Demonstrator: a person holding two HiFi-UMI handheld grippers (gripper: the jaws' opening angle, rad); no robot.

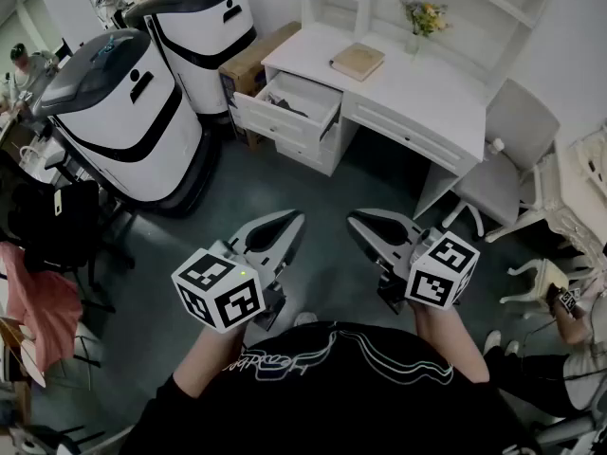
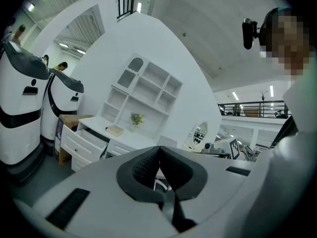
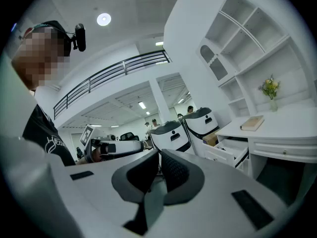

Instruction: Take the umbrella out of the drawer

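Note:
The white desk (image 1: 417,83) stands across the floor ahead of me, its top left drawer (image 1: 289,102) pulled open. A small dark thing (image 1: 285,108) lies in that drawer, too small to tell what it is. My left gripper (image 1: 292,222) and right gripper (image 1: 357,220) are held side by side above the grey floor, well short of the desk. Both are shut with nothing between the pads. The left gripper view shows its tips (image 2: 158,150) meeting, with the open drawer (image 2: 91,133) far off at the left. The right gripper (image 3: 159,153) view has the drawer (image 3: 229,150) at the right.
Two large white-and-black machines (image 1: 123,112) (image 1: 204,27) stand left of the desk, a cardboard box (image 1: 256,57) between them and the drawers. A book (image 1: 358,61) and a flower vase (image 1: 422,17) sit on the desktop. A white chair (image 1: 503,164) stands at the right.

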